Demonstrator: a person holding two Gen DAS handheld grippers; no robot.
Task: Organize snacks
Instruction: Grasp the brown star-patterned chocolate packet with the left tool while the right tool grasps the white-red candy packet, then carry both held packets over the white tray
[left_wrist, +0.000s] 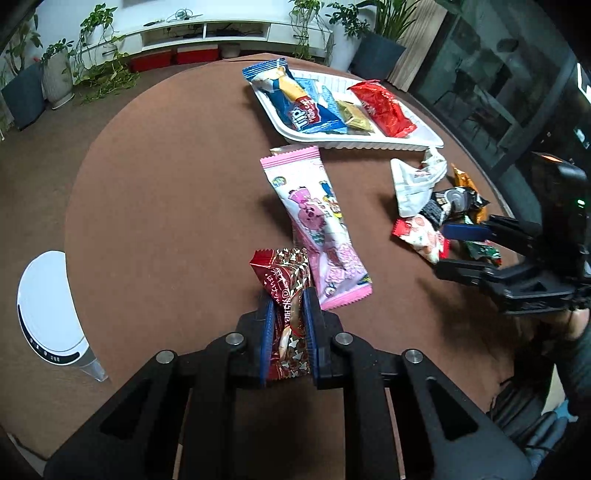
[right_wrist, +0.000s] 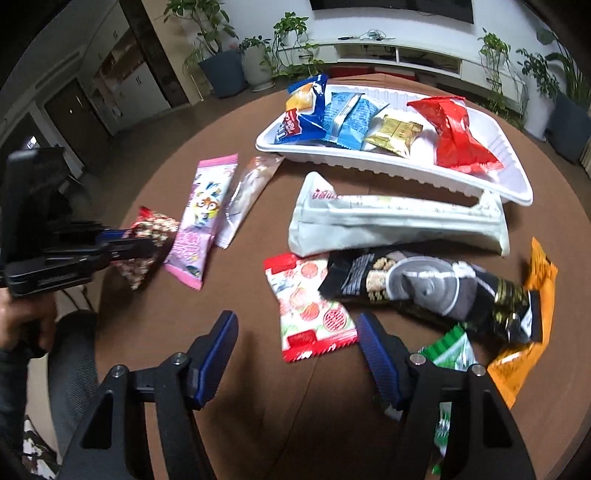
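Note:
My left gripper (left_wrist: 288, 295) is shut on a dark red patterned snack packet (left_wrist: 286, 284), lifted a little off the brown round table (left_wrist: 166, 206); the same packet (right_wrist: 147, 240) shows in the right wrist view, clamped at the left. A long pink snack pack (left_wrist: 319, 229) lies just beyond it. My right gripper (right_wrist: 295, 325) stands open low over the table, with a red-and-white candy packet (right_wrist: 310, 306) lying between its fingers, untouched. The white tray (right_wrist: 509, 184) at the back holds a blue pack (right_wrist: 306, 107), a light blue packet, a gold packet (right_wrist: 395, 134) and a red packet (right_wrist: 454, 136).
A long white pack (right_wrist: 391, 225) lies before the tray, with a black pack (right_wrist: 424, 288), an orange packet (right_wrist: 532, 325) and a green packet (right_wrist: 450, 354) near my right fingers. A clear wrapper (right_wrist: 247, 195) lies beside the pink pack. A white appliance (left_wrist: 48, 310) stands on the floor.

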